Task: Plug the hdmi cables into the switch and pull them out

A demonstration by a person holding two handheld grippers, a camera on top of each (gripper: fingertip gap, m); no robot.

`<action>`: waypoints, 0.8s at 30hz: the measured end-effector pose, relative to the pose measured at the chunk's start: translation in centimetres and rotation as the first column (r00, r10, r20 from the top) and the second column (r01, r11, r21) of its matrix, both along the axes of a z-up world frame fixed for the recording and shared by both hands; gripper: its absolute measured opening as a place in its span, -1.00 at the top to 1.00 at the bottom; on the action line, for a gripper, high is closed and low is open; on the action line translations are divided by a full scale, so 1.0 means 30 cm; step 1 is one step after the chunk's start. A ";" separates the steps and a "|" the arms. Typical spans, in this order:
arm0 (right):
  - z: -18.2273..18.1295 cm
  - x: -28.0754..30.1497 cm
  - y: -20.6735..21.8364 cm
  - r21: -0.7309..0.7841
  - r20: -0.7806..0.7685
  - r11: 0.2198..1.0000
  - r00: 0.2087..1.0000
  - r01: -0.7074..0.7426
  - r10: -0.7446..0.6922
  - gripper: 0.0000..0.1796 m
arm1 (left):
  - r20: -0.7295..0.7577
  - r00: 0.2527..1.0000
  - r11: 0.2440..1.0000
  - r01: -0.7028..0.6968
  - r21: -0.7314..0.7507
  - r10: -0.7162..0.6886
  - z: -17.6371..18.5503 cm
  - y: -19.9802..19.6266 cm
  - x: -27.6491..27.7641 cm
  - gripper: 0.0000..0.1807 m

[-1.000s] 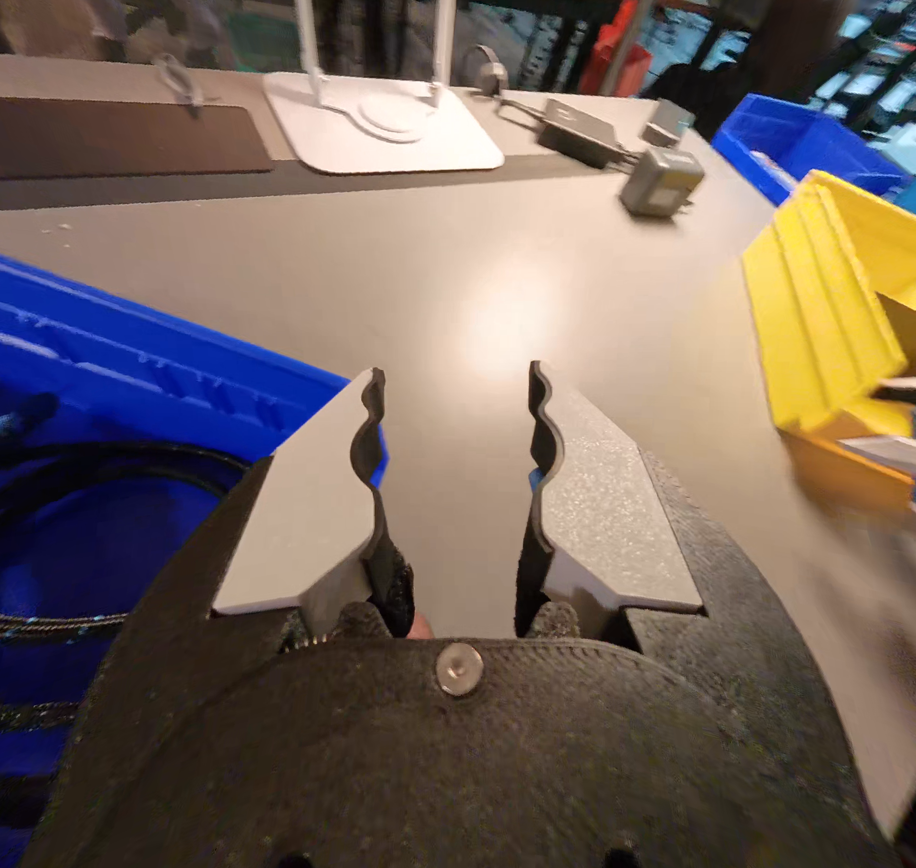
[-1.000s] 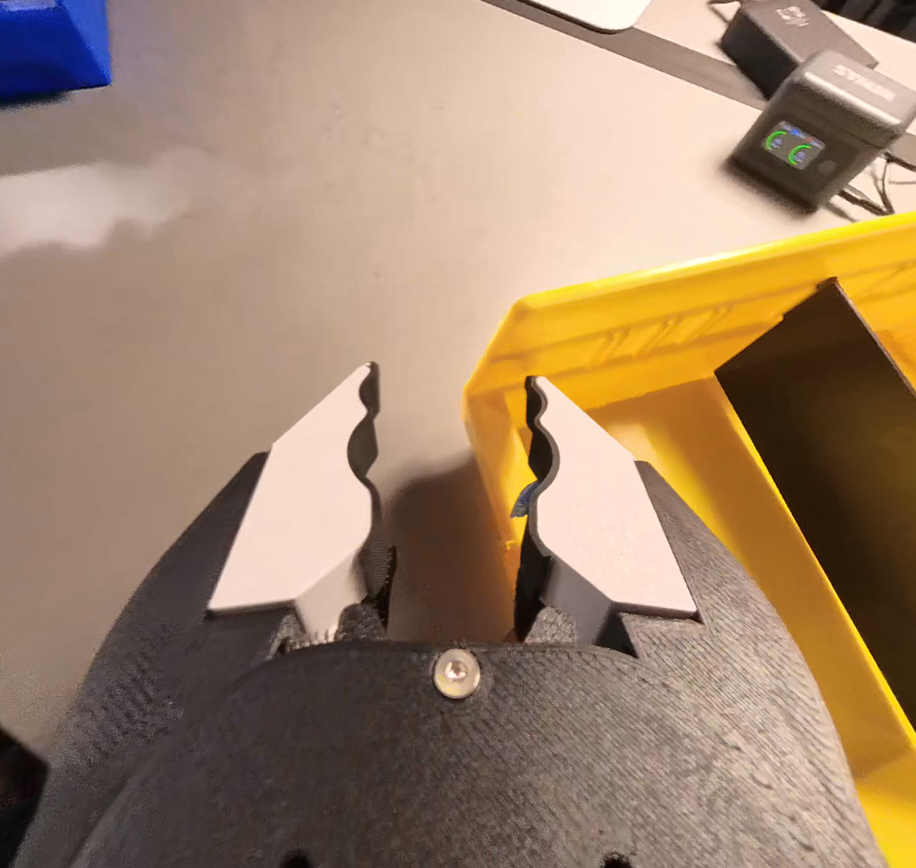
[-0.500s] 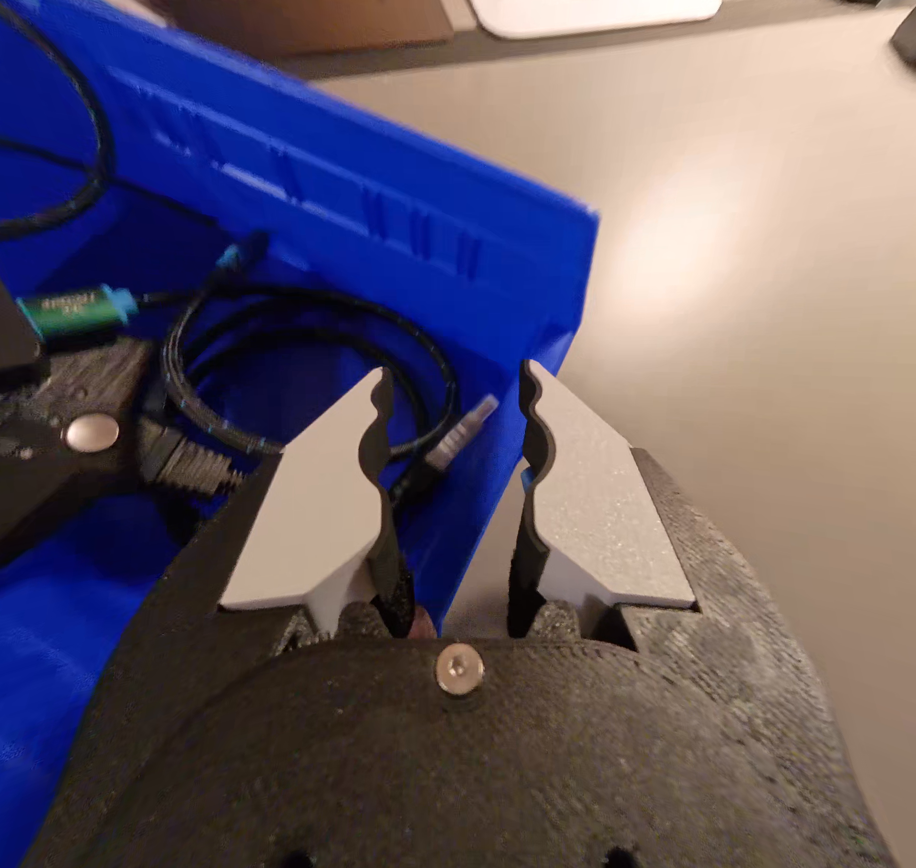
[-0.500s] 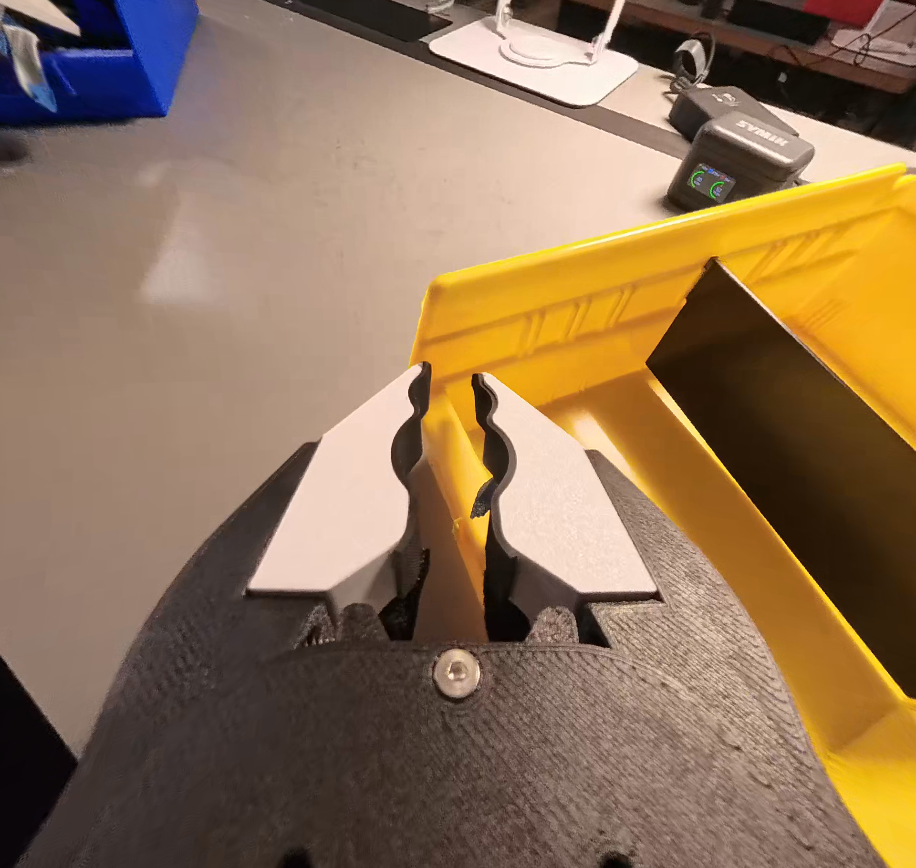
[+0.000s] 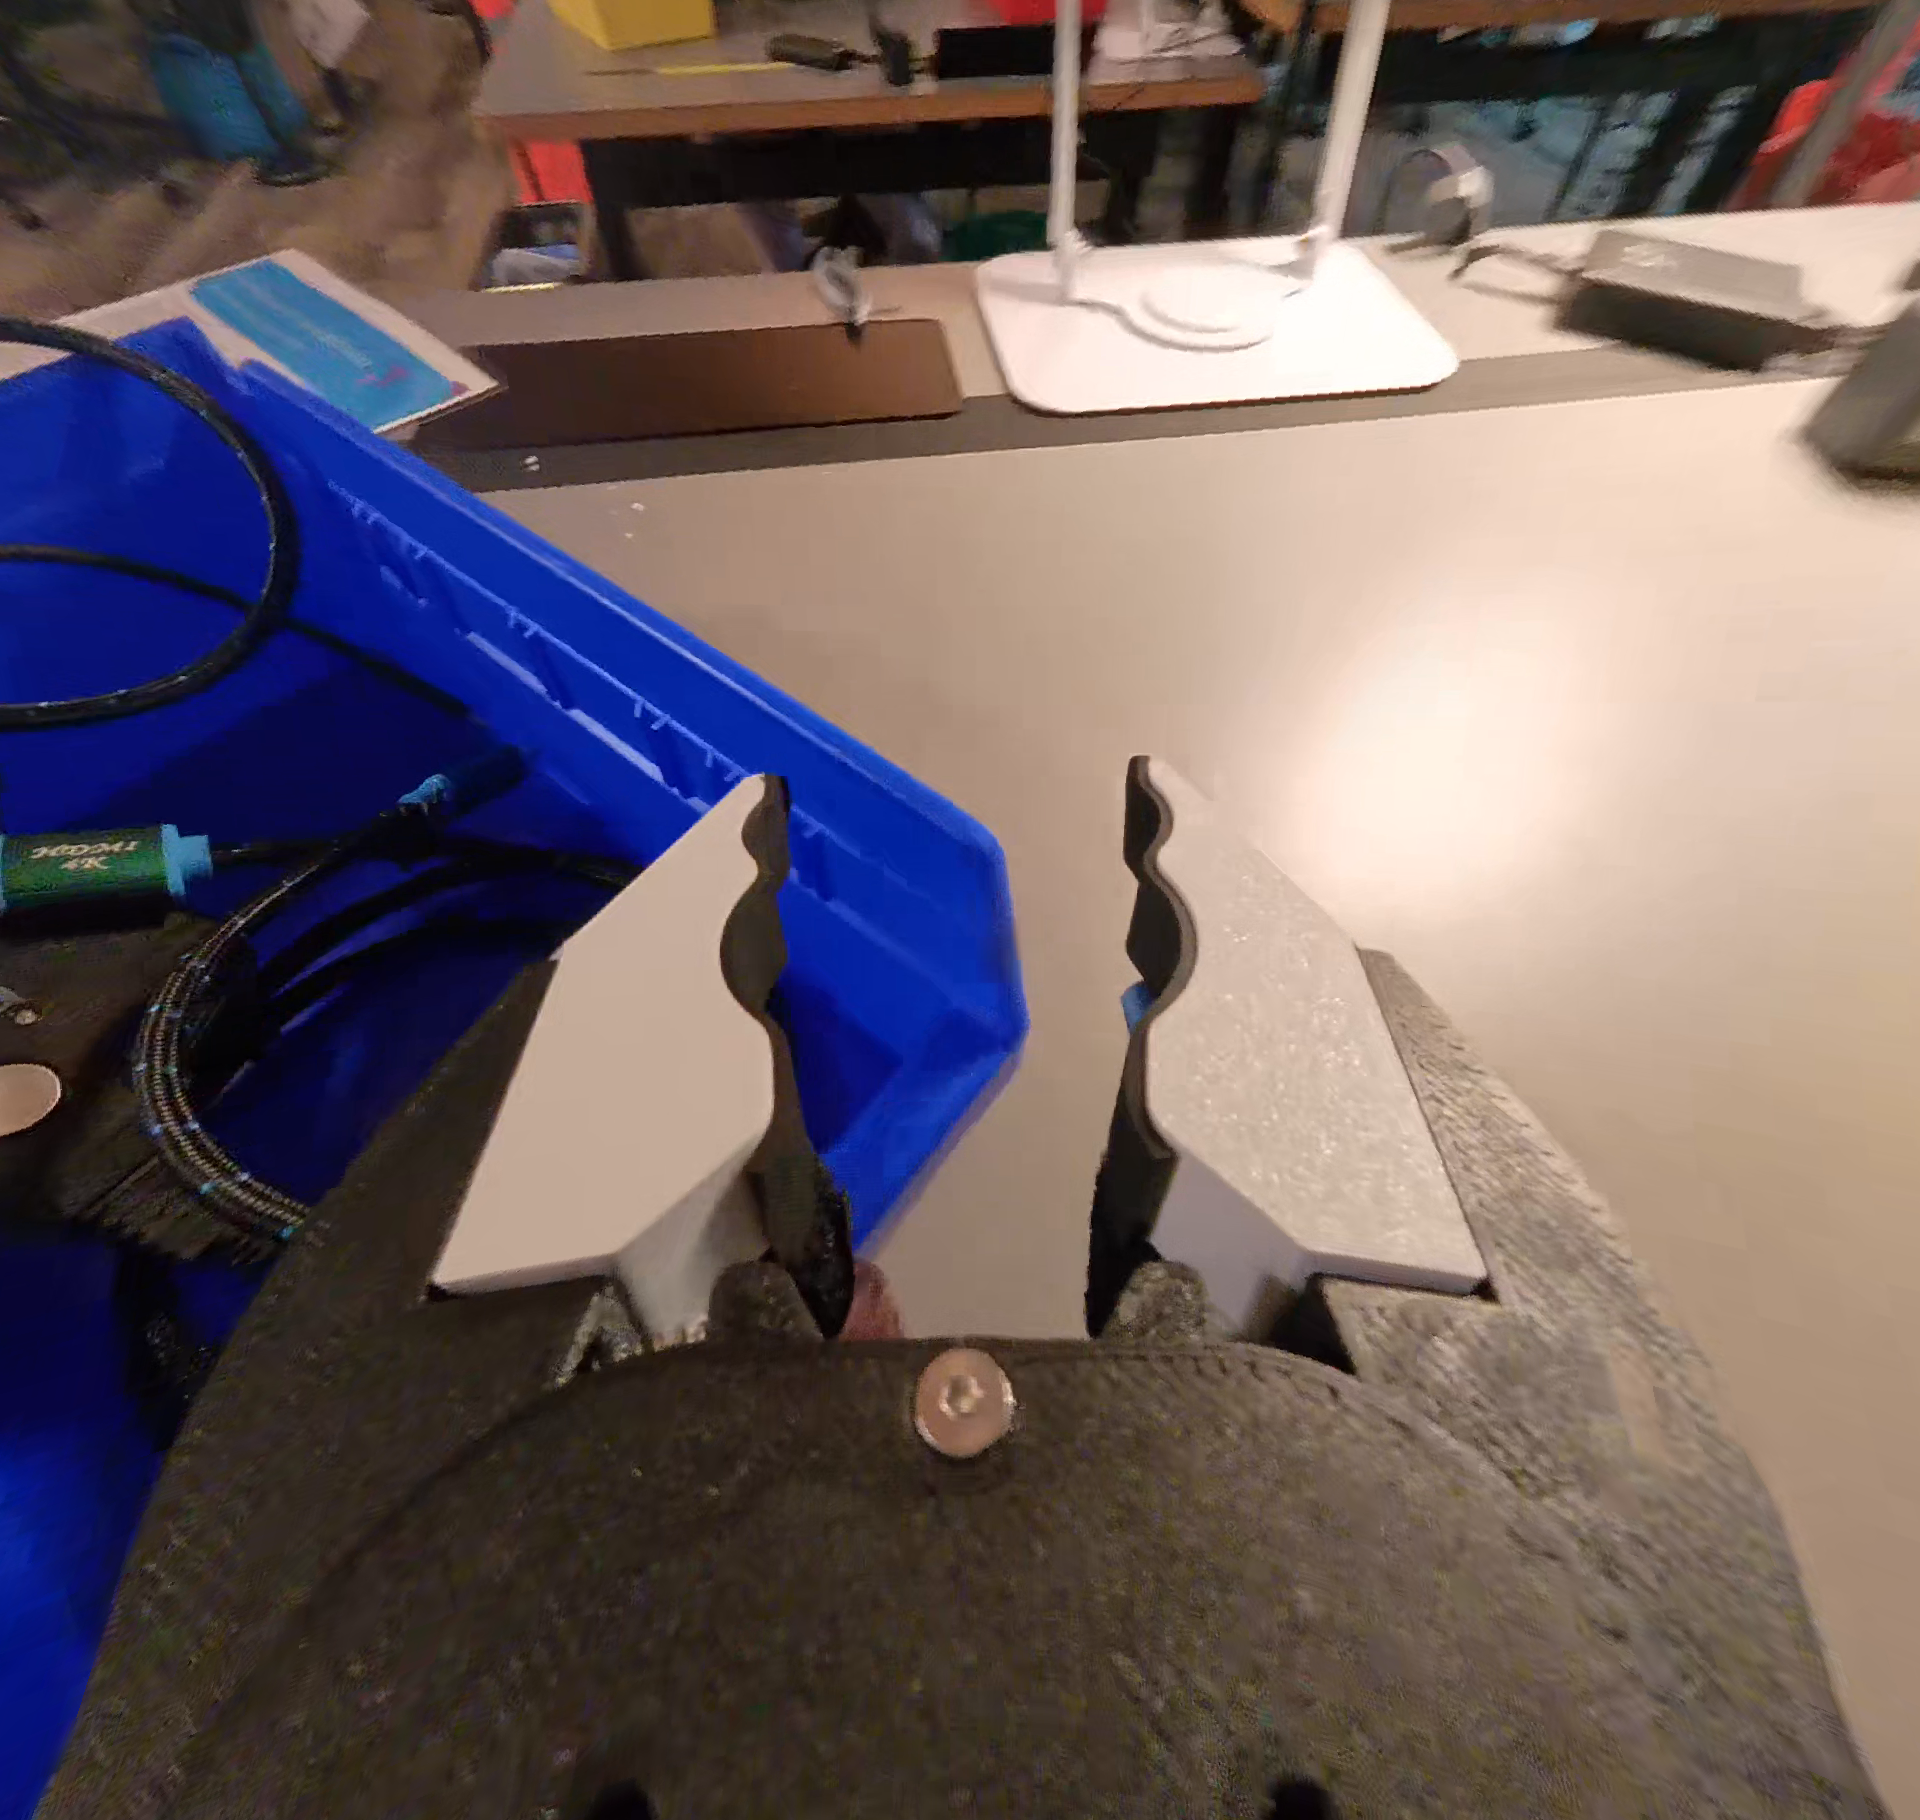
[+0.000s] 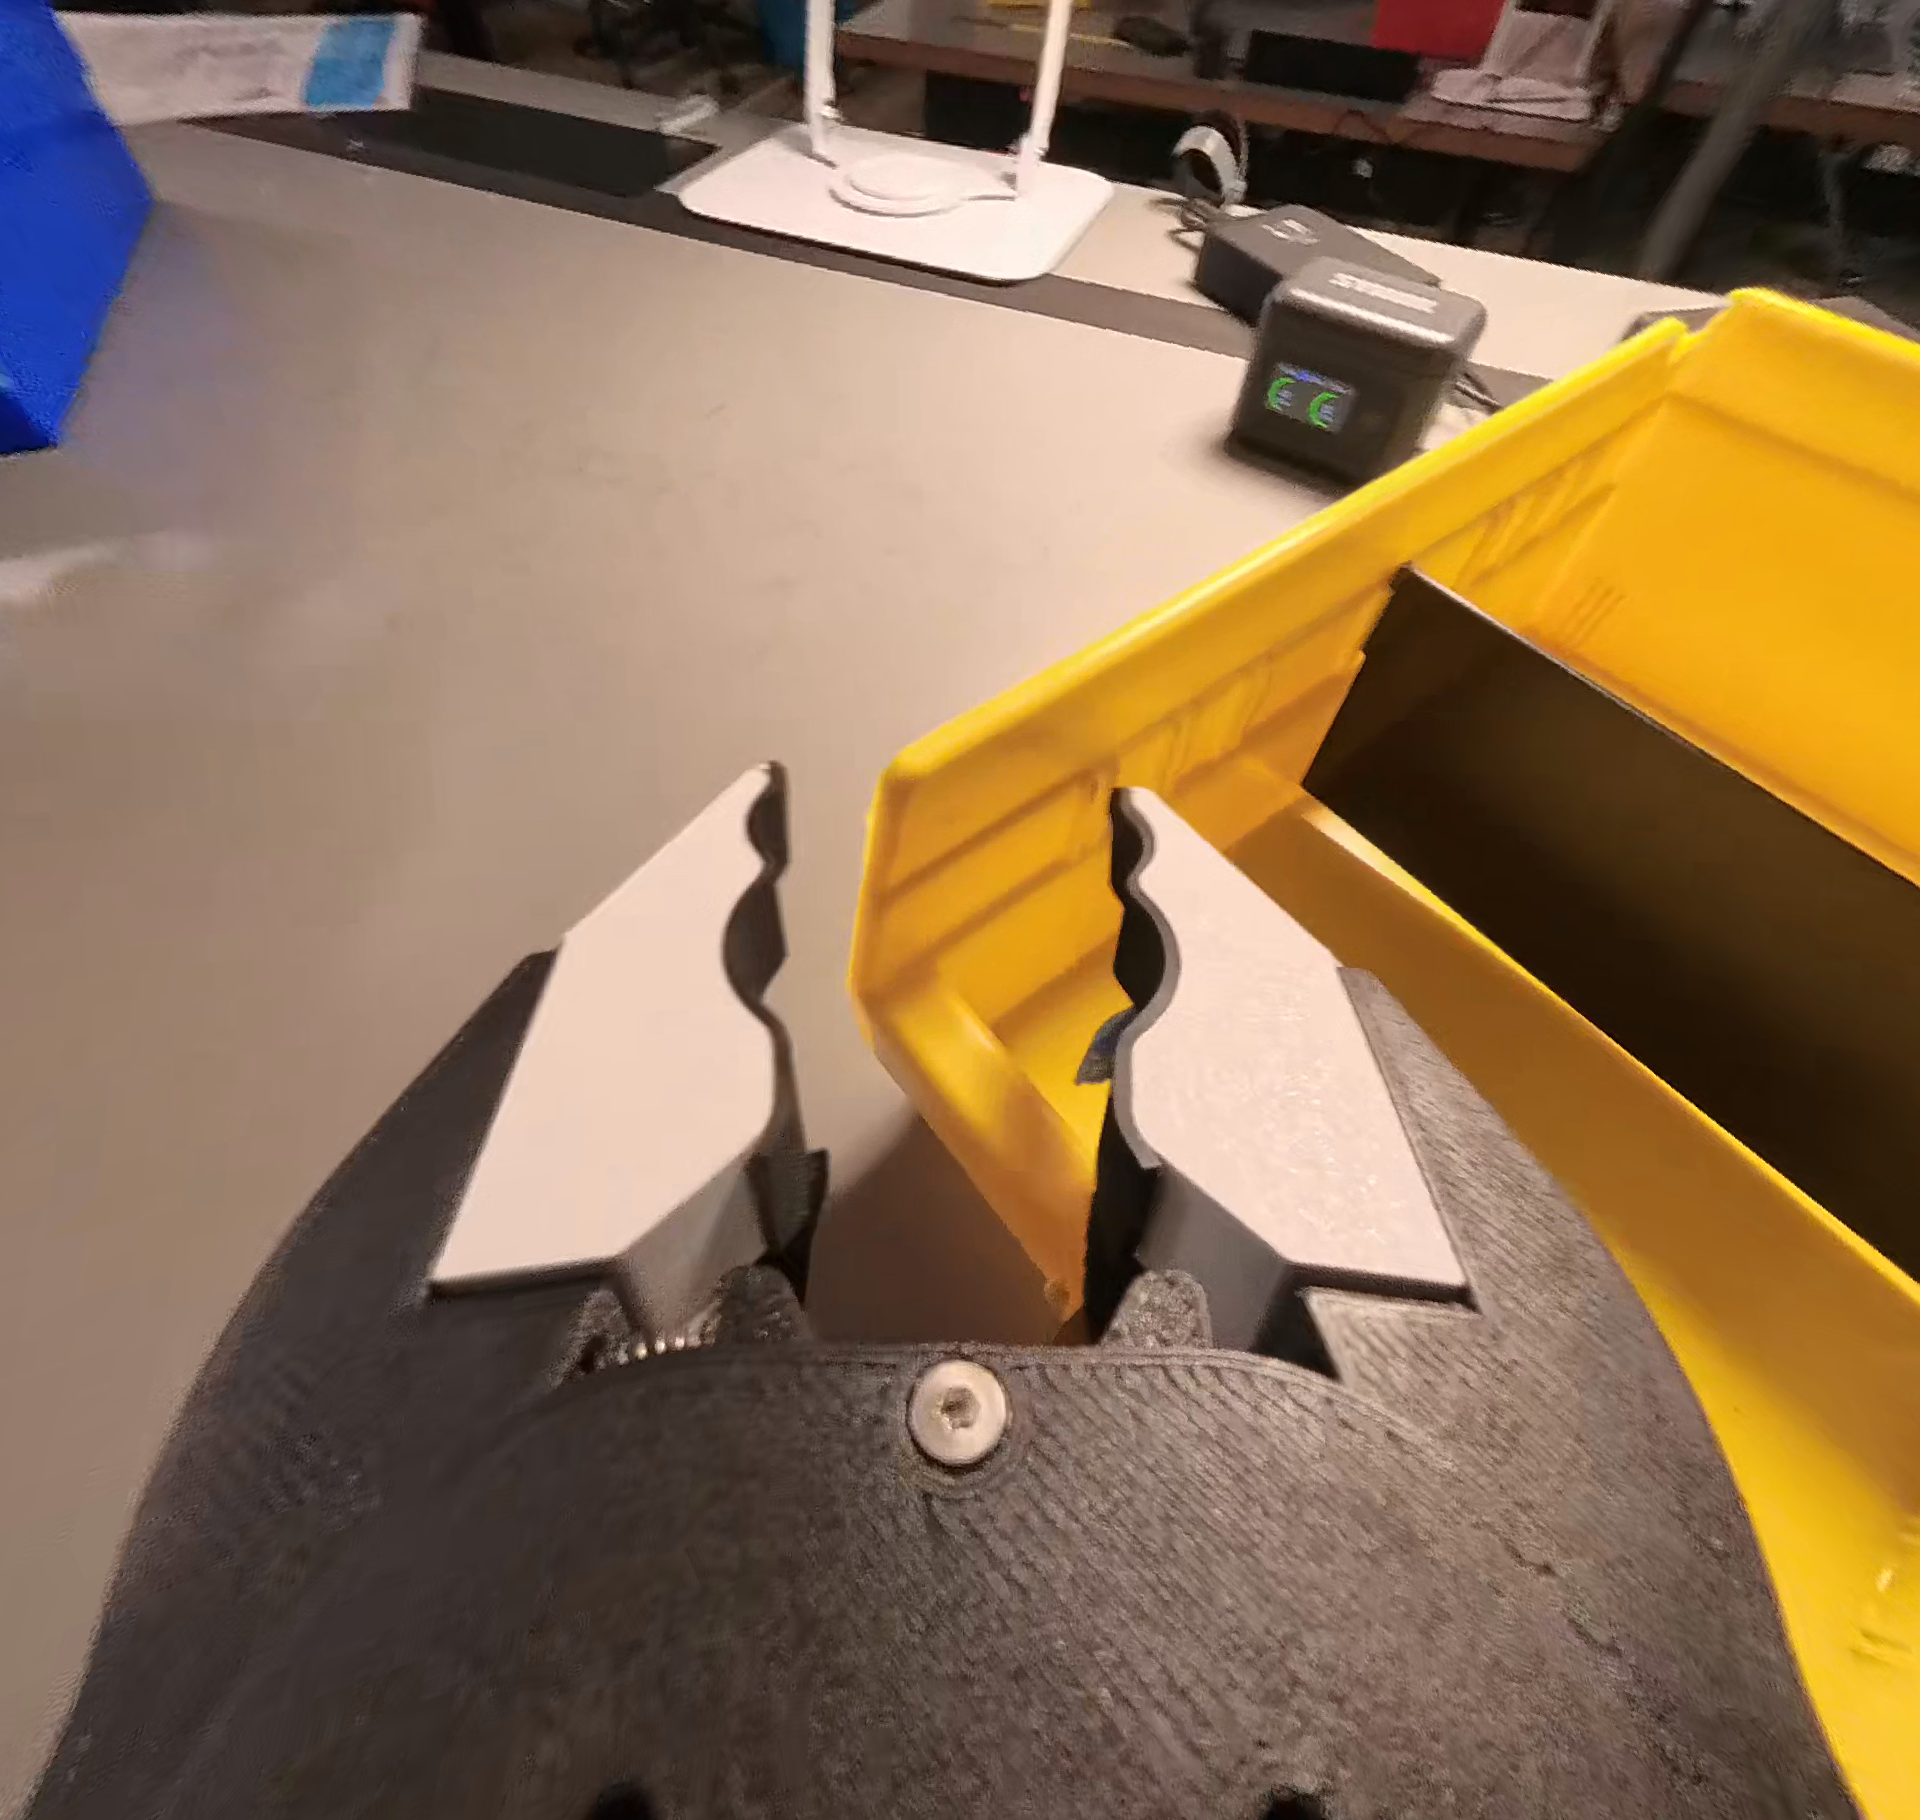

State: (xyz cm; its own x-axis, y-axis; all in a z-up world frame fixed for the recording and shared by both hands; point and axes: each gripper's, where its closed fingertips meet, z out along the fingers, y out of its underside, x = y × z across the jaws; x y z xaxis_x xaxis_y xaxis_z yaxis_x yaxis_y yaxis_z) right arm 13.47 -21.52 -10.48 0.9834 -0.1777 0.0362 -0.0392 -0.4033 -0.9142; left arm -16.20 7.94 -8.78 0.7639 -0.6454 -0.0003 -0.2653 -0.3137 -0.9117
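Observation:
A blue bin (image 5: 665,690) at the left holds black braided HDMI cables (image 5: 197,1074) and a green-sleeved plug (image 5: 83,861). A black object with a silver stud (image 5: 31,1043) lies beside them, cut off by the frame edge. My left gripper (image 5: 951,783) is open and empty and straddles the bin's near right corner, one finger over the bin and one over the table. My right gripper (image 6: 940,783) is open and straddles the near left corner wall of a yellow bin (image 6: 1143,669). A flat black object (image 6: 1621,835) stands inside that bin.
A white lamp base (image 5: 1216,336), a dark mat (image 5: 707,383) and a paper sheet (image 5: 332,336) lie at the far table edge. A grey charger with a lit screen (image 6: 1351,368) and a black power brick (image 6: 1299,248) stand behind the yellow bin. Grey tabletop (image 6: 520,523) lies between the bins. Across from one pair of fingers to the other is roughly 40 cm.
My right gripper was shut on the yellow bin's wall half a second ago and has opened around it. My left gripper swung to the blue bin's corner, then tilted up.

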 end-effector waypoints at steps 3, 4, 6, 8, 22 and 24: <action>-0.004 0.015 -0.012 0.004 0.015 1.000 1.000 0.007 -0.008 0.49 | -0.030 0.997 0.997 -0.073 0.024 0.073 -0.034 0.052 -0.027 0.47; -0.004 0.016 -0.022 0.005 0.019 1.000 1.000 -0.007 0.007 0.49 | -0.015 0.998 0.998 -0.065 0.021 0.065 -0.032 0.049 -0.040 0.42; -0.003 0.018 -0.045 0.012 0.022 0.999 0.999 -0.040 0.040 0.49 | 0.008 0.999 0.999 -0.046 0.010 0.046 -0.032 0.034 -0.073 0.42; -0.002 0.025 -0.069 0.018 0.017 0.998 0.998 -0.067 0.067 0.49 | 0.007 0.999 0.999 -0.048 0.014 0.048 -0.035 0.020 -0.124 0.51; 0.000 0.105 -0.144 0.016 0.006 0.999 0.999 -0.043 0.043 0.53 | 0.049 0.975 0.976 -0.216 -0.026 0.217 -0.017 0.028 -0.509 0.65; 0.000 0.115 -0.157 0.015 0.012 0.999 1.000 -0.029 0.029 0.57 | 0.062 0.971 0.973 -0.231 -0.023 0.232 -0.006 0.031 -0.538 0.70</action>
State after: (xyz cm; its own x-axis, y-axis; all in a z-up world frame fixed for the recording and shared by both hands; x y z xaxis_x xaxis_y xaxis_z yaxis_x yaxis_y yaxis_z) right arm 16.93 -26.22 -10.47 0.9877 -0.1495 0.0455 -0.0166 -0.3904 -0.9205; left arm -32.35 8.87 -8.96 0.8904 -0.4509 0.0615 -0.1259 -0.3740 -0.9189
